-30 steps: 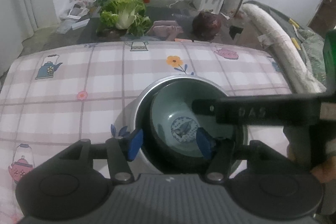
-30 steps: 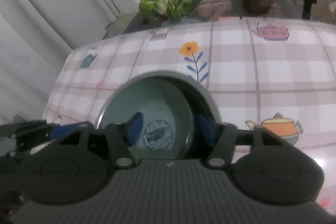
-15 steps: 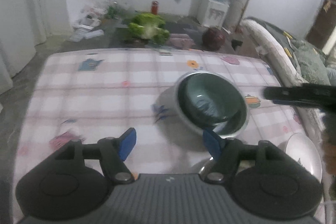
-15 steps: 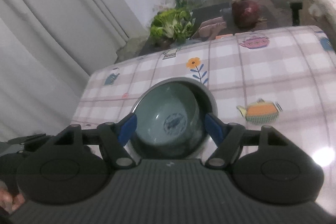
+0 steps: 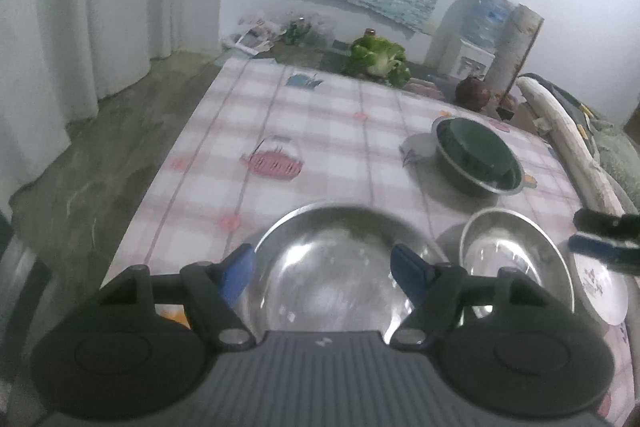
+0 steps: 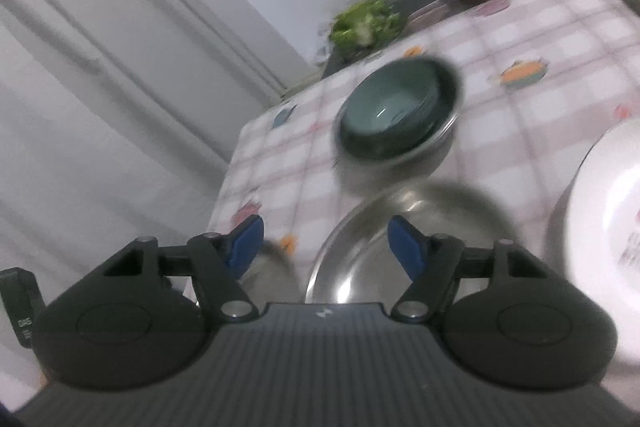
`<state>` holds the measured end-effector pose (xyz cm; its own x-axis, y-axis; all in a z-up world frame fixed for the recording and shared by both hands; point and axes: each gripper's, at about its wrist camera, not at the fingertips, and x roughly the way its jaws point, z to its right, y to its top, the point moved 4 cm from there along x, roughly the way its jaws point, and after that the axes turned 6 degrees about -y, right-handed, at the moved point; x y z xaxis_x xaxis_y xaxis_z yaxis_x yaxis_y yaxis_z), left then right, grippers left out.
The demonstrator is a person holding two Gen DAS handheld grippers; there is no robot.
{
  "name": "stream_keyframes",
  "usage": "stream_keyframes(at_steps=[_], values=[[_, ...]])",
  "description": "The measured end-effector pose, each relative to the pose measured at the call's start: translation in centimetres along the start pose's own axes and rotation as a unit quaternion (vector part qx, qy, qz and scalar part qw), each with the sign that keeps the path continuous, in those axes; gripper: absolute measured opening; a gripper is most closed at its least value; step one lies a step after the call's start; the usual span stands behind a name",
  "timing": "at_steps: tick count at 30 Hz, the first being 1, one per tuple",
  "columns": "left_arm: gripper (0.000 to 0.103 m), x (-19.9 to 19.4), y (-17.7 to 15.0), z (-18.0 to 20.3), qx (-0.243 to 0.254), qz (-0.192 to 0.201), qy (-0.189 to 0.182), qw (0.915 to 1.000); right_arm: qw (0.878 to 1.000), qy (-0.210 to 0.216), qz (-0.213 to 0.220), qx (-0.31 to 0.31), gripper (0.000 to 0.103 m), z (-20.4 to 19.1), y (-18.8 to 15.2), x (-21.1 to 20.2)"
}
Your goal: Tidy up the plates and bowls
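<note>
The left hand-held gripper [image 5: 320, 269] hung with its blue-padded fingers [image 5: 406, 267] spread apart and empty above a large shiny stainless-steel bowl [image 5: 336, 267] at the near edge of the tabletop [image 5: 304, 131], which was covered in a pink-and-white checked cloth printed with teapots. Just beside that bowl, to its right, sat a smaller stainless-steel bowl [image 5: 516, 255], and beyond that a white ceramic plate with a printed motif [image 5: 600, 287] lay near the edge. Further back stood a dark green ceramic bowl [image 5: 476, 147] nested inside a third steel bowl [image 5: 460, 179]. The right hand-held gripper [image 6: 324, 245] was likewise spread and held nothing, poised over the smaller steel bowl [image 6: 400, 247], with the white plate [image 6: 600, 227] at its right and the nested green bowl [image 6: 396, 107] blurred beyond. The steel bowls would probably be light and stiff but slick, so a pinch across the thin rim, one finger inside and one outside, looked the surest hold. The plate and green bowl would likely be heavier and chip easily, so they should be gripped firmly at the rim and set down gently when stacked.
</note>
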<state>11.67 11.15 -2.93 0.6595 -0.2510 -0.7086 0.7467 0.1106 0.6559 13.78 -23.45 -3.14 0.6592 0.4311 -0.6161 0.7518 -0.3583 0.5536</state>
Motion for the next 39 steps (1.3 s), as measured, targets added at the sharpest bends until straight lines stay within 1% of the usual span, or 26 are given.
stream_keyframes(at_steps=[2, 5, 7, 9, 13, 14, 16, 18, 20, 21, 23, 25, 27, 29, 31, 35, 39], values=[[0.076, -0.4, -1.4, -0.6, -0.002, -0.001, 0.008, 1.0, 1.0, 0.01, -0.007, -0.004, 0.064, -1.2, -1.8, 0.2], [0.075, -0.3, -3.1, -0.9, 0.01, -0.005, 0.024, 0.9997, 0.999, 0.02, -0.025, -0.008, 0.057, -2.7, -4.8, 0.8], [0.075, -0.1, -4.0, -1.1, 0.02, -0.001, 0.035, 0.9992, 0.999, 0.023, -0.037, -0.009, 0.052, -3.4, -6.5, 1.4], [0.073, 0.2, -4.9, -1.4, 0.024, 0.006, 0.047, 0.9986, 0.999, 0.02, -0.049, -0.014, 0.048, -3.9, -8.3, 2.1], [0.064, 1.4, -5.8, -2.0, 0.03, 0.012, 0.066, 0.9973, 0.998, -0.001, -0.064, -0.025, 0.042, -4.3, -10.9, 3.7], [0.059, 1.9, -5.9, -2.3, 0.031, 0.01, 0.073, 0.9968, 0.997, -0.007, -0.066, -0.027, 0.042, -4.3, -11.4, 4.0], [0.052, 2.6, -6.0, -2.6, 0.031, 0.007, 0.083, 0.996, 0.997, -0.021, -0.068, -0.029, 0.037, -4.2, -12.0, 4.8], [0.048, 3.0, -5.9, -3.0, 0.025, 0.004, 0.082, 0.9963, 0.997, -0.028, -0.068, -0.025, 0.036, -4.2, -12.3, 5.3], [0.039, 3.2, -5.8, -3.2, 0.024, 0.002, 0.079, 0.9966, 0.997, -0.032, -0.068, -0.019, 0.034, -4.2, -12.5, 5.9], [0.036, 3.3, -5.8, -3.2, 0.024, 0.0, 0.08, 0.9965, 0.997, -0.033, -0.067, -0.017, 0.032, -4.2, -12.4, 6.2], [0.023, 3.6, -5.8, -3.5, 0.026, -0.006, 0.085, 0.9961, 0.997, -0.034, -0.065, -0.013, 0.032, -4.4, -12.3, 6.9], [0.021, 3.7, -5.7, -3.7, 0.021, -0.01, 0.079, 0.9966, 0.997, -0.034, -0.061, -0.012, 0.029, -4.6, -12.2, 7.2], [0.016, 3.6, -5.7, -3.7, 0.018, -0.01, 0.073, 0.9971, 0.998, -0.036, -0.058, -0.014, 0.025, -4.8, -12.0, 7.5], [0.015, 3.5, -5.7, -3.5, 0.024, -0.01, 0.076, 0.9968, 0.998, -0.038, -0.057, -0.015, 0.021, -4.9, -11.8, 8.0], [0.015, 3.3, -5.9, -3.4, 0.027, -0.014, 0.075, 0.9967, 0.998, -0.035, -0.058, -0.012, 0.012, -4.9, -11.7, 8.3], [0.015, 2.7, -6.3, -3.4, 0.03, -0.024, 0.067, 0.997, 0.997, -0.029, -0.063, -0.016, 0.011, -5.0, -11.7, 8.0], [0.016, 1.6, -7.6, -3.4, 0.035, -0.038, 0.054, 0.9972, 0.996, -0.02, -0.078, -0.024, 0.011, -4.9, -12.4, 7.0]])
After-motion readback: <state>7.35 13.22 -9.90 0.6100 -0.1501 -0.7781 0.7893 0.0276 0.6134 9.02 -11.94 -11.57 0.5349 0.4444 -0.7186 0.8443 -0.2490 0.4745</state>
